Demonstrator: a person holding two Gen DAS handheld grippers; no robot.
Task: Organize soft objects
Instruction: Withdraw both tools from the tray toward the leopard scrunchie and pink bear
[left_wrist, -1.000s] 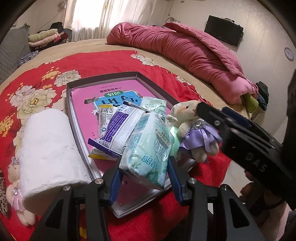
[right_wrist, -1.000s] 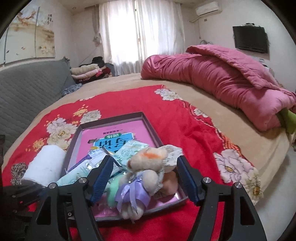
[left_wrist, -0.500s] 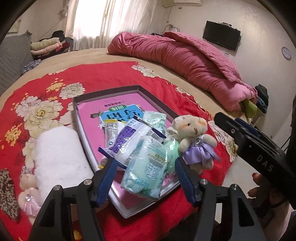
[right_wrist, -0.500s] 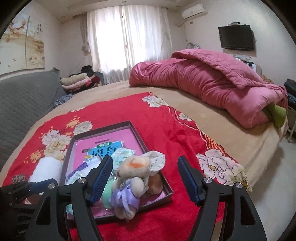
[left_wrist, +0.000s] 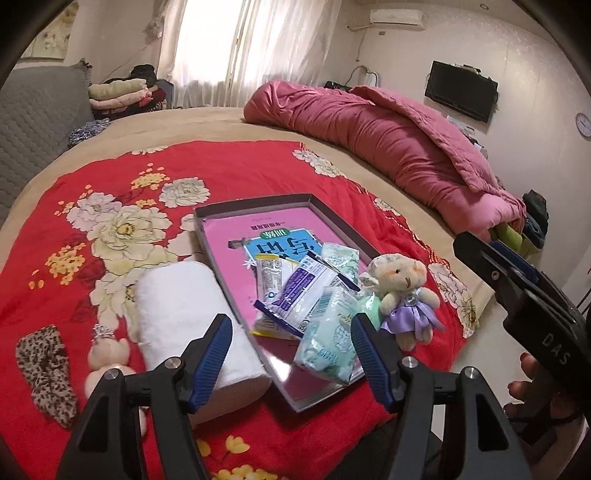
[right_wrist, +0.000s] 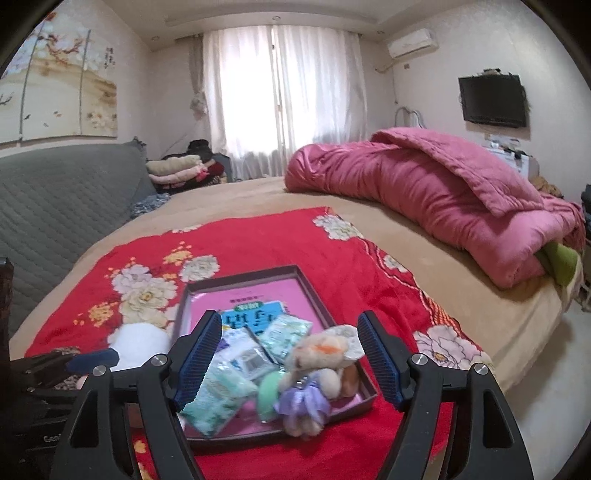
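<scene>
Purple-skirted teddy in tray, beneath empty right claw, both claws spread apart

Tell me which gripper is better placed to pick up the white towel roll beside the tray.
Probably left. The white towel roll lies just ahead of the open left gripper, near its left finger. The open right gripper faces the tray instead.

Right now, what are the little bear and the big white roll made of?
The little bear looks like fuzzy cream plush, with a shiny purple satin-like dress. The big white roll looks like soft terry towel: matte and nubbly, though it could be thick paper. Both claws, left and right, hang open, touching neither.
</scene>
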